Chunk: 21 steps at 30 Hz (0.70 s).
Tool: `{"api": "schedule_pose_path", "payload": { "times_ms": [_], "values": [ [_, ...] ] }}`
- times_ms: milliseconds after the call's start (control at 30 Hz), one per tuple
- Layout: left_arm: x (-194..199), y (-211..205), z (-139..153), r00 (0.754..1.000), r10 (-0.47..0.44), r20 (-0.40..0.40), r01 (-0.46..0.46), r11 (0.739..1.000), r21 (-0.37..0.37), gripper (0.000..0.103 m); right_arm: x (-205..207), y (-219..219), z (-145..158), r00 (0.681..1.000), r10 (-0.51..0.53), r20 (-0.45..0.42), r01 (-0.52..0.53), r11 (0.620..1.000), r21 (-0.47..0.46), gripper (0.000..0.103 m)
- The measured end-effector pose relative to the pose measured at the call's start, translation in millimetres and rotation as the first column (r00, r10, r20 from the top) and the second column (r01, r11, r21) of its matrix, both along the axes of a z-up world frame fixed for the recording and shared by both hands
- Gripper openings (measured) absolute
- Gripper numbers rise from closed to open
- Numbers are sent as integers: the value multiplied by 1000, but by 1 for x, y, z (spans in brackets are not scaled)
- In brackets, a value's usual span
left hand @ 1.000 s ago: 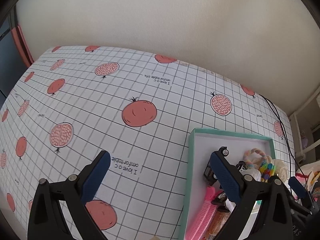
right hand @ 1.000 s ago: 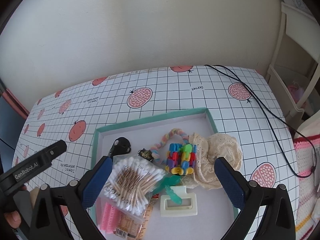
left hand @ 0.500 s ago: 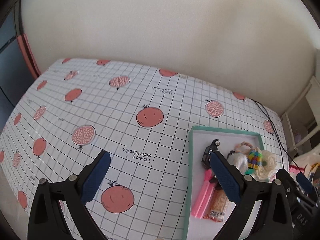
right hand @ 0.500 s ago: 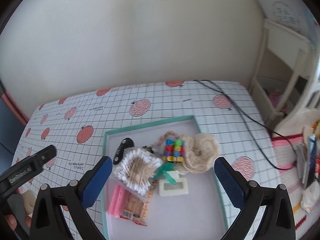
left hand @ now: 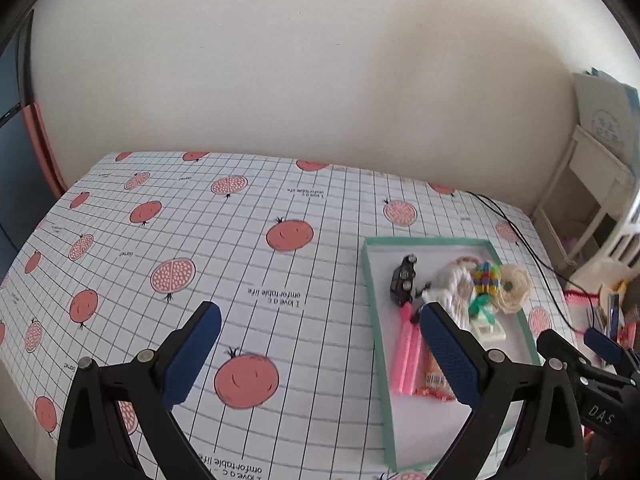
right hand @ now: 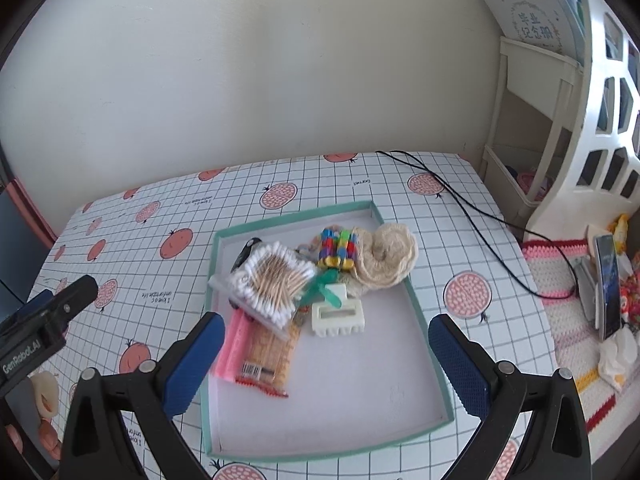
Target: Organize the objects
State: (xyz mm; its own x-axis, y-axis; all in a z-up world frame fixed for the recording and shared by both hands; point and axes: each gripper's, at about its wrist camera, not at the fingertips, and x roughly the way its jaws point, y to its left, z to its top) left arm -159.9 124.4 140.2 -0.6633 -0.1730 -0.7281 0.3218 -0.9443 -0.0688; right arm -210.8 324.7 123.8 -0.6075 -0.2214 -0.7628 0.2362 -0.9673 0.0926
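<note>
both grippers hang above the pomegranate-print counter [left hand: 280, 292], jaws apart and empty. the left gripper [left hand: 320, 354] sits left of the teal-rimmed tray [right hand: 416, 308]; the right gripper [right hand: 326, 364] is over it. only the right view shows the cotton swab pack [right hand: 272, 280] lying over the pink comb [right hand: 232, 346]; the toy car [left hand: 404, 278] reads plainly in the left view.

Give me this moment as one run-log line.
left gripper: open, empty, above tablecloth | right gripper: open, empty, above tray | cotton swabs, hair clip: in tray
</note>
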Motion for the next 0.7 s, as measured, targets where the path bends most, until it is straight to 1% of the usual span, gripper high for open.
{"api": "schedule_pose_path", "payload": {
  "times_ms": [67, 167, 267, 367, 467, 567, 700],
  "values": [
    [9, 0, -7, 1000, -7, 1, 7, 1000, -10, 100, 8, 0, -7, 1000, 10, 11, -10, 1000, -15, 103],
    [22, -3, -19, 1000, -4, 1, 4, 1000, -22, 100, 20, -4, -21, 999, 32, 7, -32, 999, 23, 103],
    [33, -6, -34, 1000, -13, 20, 14, 999, -32, 100, 29, -5, -36, 998, 50, 23, -51, 998, 35, 103],
    [45, -8, -53, 999, -17, 43, 20, 997, -68, 100, 38, -6, -50, 998, 59, 27, -61, 997, 54, 103],
    [54, -12, -73, 998, -17, 65, 22, 996, -90, 100, 43, -7, -64, 997, 65, 34, -68, 995, 78, 103],
    [60, -16, -93, 995, -21, 94, 30, 995, -91, 100, 50, -8, -80, 996, 75, 45, -80, 991, 107, 103],
    [63, -19, -115, 990, -22, 136, 34, 996, -83, 100, 57, -7, -96, 994, 83, 65, -90, 989, 114, 103]
  ]
}}
